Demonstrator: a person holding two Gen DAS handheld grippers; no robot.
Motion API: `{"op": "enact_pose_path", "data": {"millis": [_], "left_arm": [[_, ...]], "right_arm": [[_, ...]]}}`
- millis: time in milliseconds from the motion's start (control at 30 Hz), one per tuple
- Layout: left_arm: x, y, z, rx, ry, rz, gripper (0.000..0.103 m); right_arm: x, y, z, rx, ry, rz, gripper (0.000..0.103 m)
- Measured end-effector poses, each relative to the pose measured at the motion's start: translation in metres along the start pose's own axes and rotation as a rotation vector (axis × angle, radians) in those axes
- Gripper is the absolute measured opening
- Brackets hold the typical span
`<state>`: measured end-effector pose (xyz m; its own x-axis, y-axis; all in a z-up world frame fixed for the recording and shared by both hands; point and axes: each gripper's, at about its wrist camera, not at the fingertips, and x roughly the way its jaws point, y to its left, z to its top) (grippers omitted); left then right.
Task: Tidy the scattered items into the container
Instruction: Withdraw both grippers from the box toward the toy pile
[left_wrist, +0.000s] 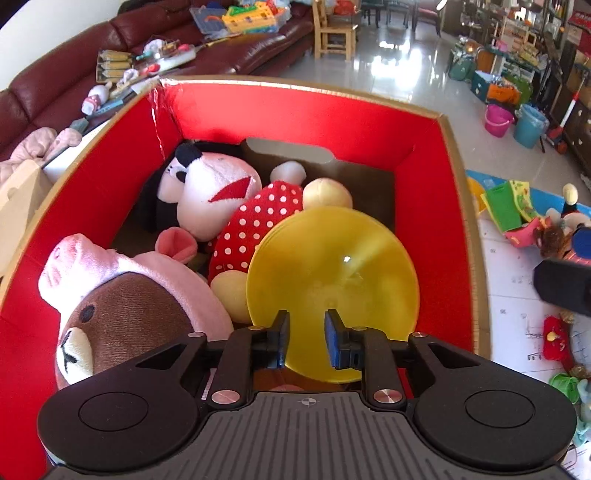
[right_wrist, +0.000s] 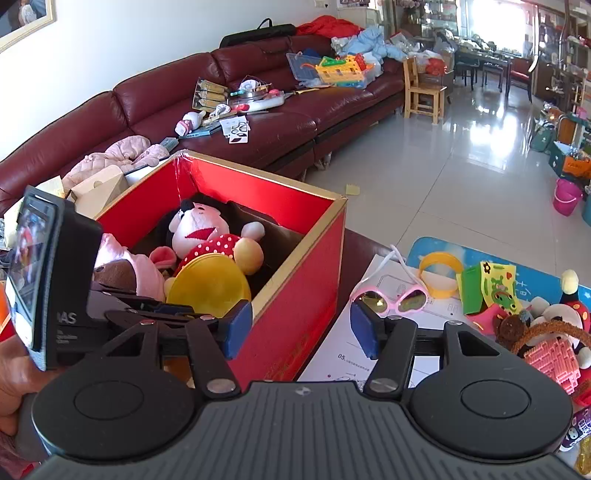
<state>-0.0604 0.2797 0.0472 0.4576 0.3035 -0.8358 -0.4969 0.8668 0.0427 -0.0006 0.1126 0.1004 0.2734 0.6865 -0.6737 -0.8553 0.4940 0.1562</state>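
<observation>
Left claw (left_wrist: 306, 339) spread, yellow disc (left_wrist: 332, 280) rim possibly between; right claw (right_wrist: 301, 328) spread, empty.

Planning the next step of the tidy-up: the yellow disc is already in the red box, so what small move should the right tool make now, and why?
Probably ease the right tool forward and down onto the pink sunglasses. Its jaws are open and empty, and the sunglasses lie just ahead on the paper sheet, outside the red box.

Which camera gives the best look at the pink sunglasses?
The right wrist view: the pink sunglasses lie in plain sight on white paper, beside the red box. The left wrist view doesn't show them at all.
</observation>
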Motion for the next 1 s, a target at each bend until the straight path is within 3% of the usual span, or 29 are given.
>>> {"op": "enact_pose_path", "data": {"millis": [133,533,833,1000], "left_arm": [[-0.031,-0.007,-0.001,0.011,-0.077,0.022,0.042],[-0.089,-0.073,-0.006,0.097,-0.177,-0.069,0.053],[-0.093,-0.159,-0.032,0.250,-0.161,-0.144,0.059],[-0.082,-0.205,-0.054,0.321,-0.109,-0.233,0.060]], "right_arm": [[-0.010,-0.007,-0.006,0.014,-0.010,-0.002,0.065],[-0.054,-0.052,-0.039,0.080,-0.038,-0.058,0.069],[-0.108,-0.139,-0.090,0.218,-0.041,-0.190,0.071],[-0.134,-0.190,-0.127,0.325,-0.021,-0.288,0.071]]}}
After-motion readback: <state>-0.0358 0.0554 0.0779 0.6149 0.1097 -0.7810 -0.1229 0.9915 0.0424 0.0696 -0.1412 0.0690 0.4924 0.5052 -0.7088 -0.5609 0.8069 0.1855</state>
